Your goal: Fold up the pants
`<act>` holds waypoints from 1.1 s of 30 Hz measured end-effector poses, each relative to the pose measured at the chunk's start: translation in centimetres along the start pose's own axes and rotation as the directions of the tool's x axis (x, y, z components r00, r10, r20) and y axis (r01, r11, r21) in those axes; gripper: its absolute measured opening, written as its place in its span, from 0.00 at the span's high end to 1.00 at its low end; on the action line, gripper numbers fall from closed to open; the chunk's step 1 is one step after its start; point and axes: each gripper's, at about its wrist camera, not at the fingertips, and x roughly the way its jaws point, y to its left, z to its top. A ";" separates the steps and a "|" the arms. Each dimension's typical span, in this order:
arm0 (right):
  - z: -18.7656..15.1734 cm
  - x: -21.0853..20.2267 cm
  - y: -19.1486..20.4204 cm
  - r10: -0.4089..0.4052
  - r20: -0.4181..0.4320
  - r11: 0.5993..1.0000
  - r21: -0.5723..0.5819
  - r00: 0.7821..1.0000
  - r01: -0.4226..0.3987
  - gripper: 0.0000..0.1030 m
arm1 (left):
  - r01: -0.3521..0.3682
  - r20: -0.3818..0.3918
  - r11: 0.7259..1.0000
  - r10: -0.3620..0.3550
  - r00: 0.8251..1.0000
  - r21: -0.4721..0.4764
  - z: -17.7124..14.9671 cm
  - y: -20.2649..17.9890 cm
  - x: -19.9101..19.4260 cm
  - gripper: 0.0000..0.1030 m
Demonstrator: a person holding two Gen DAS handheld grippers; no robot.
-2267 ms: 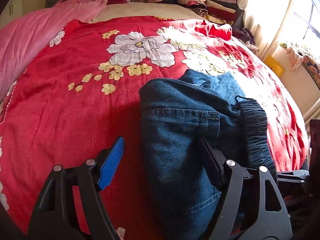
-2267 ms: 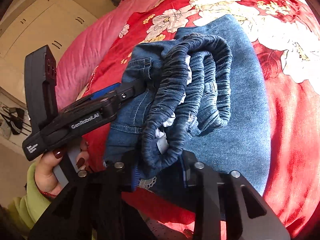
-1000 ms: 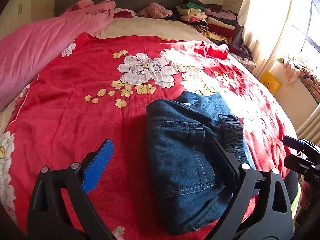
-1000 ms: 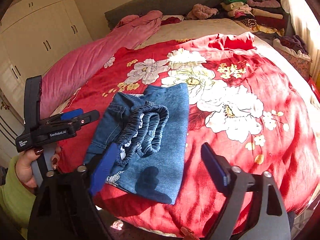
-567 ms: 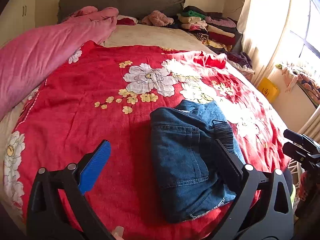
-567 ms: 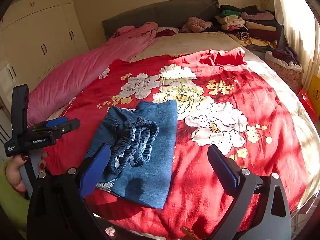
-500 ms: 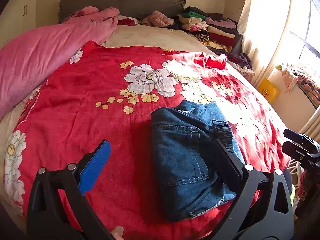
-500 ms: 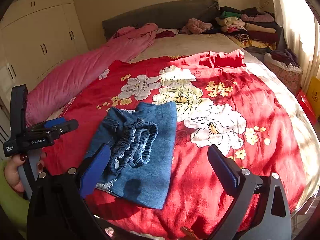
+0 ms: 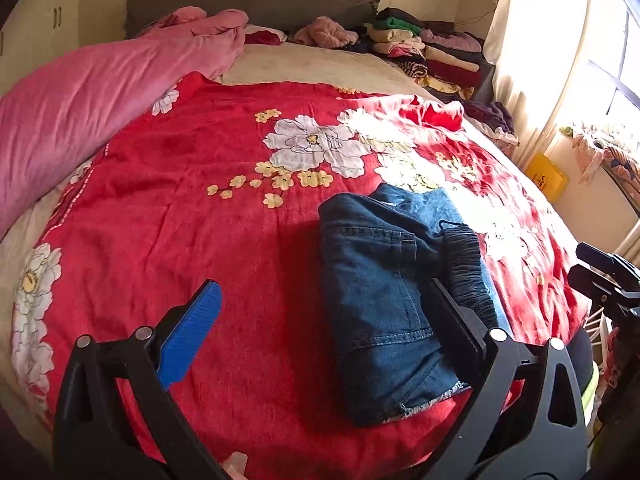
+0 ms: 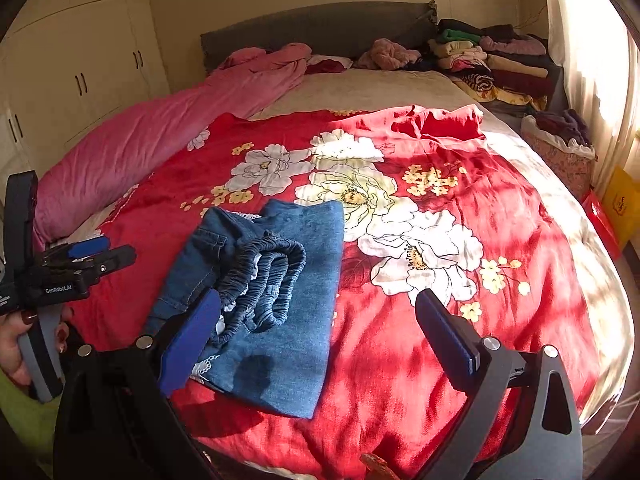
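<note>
Although the left wrist view shows most of the bed, the right finger of the left gripper (image 9: 324,320) covers part of the folded jeans (image 9: 384,300), and the frame cuts off the finger bases; its jaws stand wide apart with nothing between them. The jeans lie in a compact bundle near the foot of the bed on the red flowered blanket (image 9: 208,216), their gathered waistband (image 9: 464,264) facing right. At the right edge only the dark tips of the right gripper (image 9: 600,276) poke in. A pink quilt (image 9: 80,100) runs along the left side, stacked clothes (image 9: 432,56) sit by the grey headboard (image 9: 256,0), and the curtain (image 9: 536,40) is washed out by sunlight. From the right wrist view, the right gripper (image 10: 318,320) is likewise spread open and empty, its left finger overlapping the edge of the jeans (image 10: 280,300), which lie loose on the blanket (image 10: 440,340). The left gripper (image 10: 96,256) hangs at the left edge, held by a hand (image 10: 12,340) that is half out of frame. Cream wardrobes (image 10: 80,72) line the left wall.
</note>
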 end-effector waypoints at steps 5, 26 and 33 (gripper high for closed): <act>-0.3 0.7 -0.1 0.002 -0.022 1.000 0.007 1.000 -0.002 0.06 | 0.002 -0.014 1.000 -0.002 1.000 0.005 -0.4 -0.2 0.6 0.09; -0.5 6.9 -2.4 0.046 -0.147 0.997 0.075 0.988 -0.035 0.06 | 0.023 -0.104 0.999 -0.020 0.994 0.028 -1.1 -1.7 5.3 0.09; 0.0 10.0 -2.3 0.080 -0.199 0.994 0.087 0.977 -0.064 0.07 | 0.028 -0.134 0.999 -0.023 0.991 0.030 -1.1 -2.1 7.1 0.09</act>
